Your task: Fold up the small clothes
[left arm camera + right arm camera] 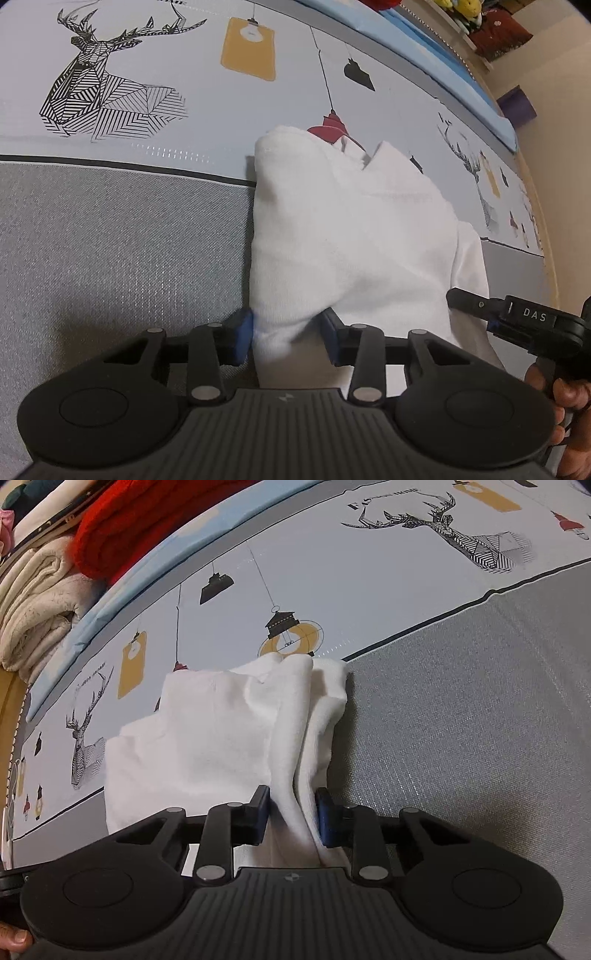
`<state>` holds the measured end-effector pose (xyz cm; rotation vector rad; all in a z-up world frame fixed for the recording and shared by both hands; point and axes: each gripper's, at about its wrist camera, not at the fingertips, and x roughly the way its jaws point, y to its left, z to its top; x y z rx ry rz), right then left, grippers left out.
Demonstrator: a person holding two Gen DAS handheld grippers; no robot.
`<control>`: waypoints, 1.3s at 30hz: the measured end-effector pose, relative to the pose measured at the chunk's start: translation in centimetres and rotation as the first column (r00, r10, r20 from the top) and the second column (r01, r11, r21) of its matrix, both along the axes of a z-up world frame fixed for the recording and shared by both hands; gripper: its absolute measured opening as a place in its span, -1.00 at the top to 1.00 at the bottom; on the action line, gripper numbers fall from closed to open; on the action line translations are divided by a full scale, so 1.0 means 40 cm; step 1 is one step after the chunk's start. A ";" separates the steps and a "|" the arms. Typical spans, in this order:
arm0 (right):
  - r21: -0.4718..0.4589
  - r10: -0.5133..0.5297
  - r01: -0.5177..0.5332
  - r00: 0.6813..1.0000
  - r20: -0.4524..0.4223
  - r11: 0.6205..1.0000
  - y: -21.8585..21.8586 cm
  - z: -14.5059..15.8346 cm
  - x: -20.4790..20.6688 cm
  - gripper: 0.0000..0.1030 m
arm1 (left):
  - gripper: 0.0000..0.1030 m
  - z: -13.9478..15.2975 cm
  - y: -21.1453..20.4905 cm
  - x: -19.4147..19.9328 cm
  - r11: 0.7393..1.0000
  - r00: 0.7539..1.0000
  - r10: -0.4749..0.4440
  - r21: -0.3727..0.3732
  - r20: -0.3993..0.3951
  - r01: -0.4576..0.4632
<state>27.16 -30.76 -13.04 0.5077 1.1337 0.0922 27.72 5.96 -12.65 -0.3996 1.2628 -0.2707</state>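
— How far along is it?

— Midway, I'd say. The small white knit cotton garment [351, 236] already lies doubled into a narrow strip on the grey bedsheet printed with black line-drawn deer [110, 240], across the black line dividing its grey band from the printed band. A final fold looks left to do.

— And the claws?

— The left claw [286, 332] is nearly closed, pinching the garment's near corner. The right claw [293, 818] is clamped on a bunched ridge of the same near edge, just beside the left one.
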 end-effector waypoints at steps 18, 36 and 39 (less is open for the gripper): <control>-0.044 -0.018 0.031 0.963 0.268 0.999 0.032 0.108 0.000 0.11 | 0.13 0.132 0.172 0.002 0.977 0.962 0.211 -0.047 0.172 -0.206; -0.075 0.044 -0.036 0.994 0.105 0.997 0.033 0.057 -0.023 0.51 | 0.61 -0.023 -0.010 -0.055 0.999 0.999 -0.033 0.025 -0.014 0.034; -0.084 0.077 -0.072 0.995 0.065 0.994 0.032 0.044 -0.023 0.32 | 0.67 -0.022 -0.022 -0.062 0.998 0.998 -0.054 0.035 -0.009 0.055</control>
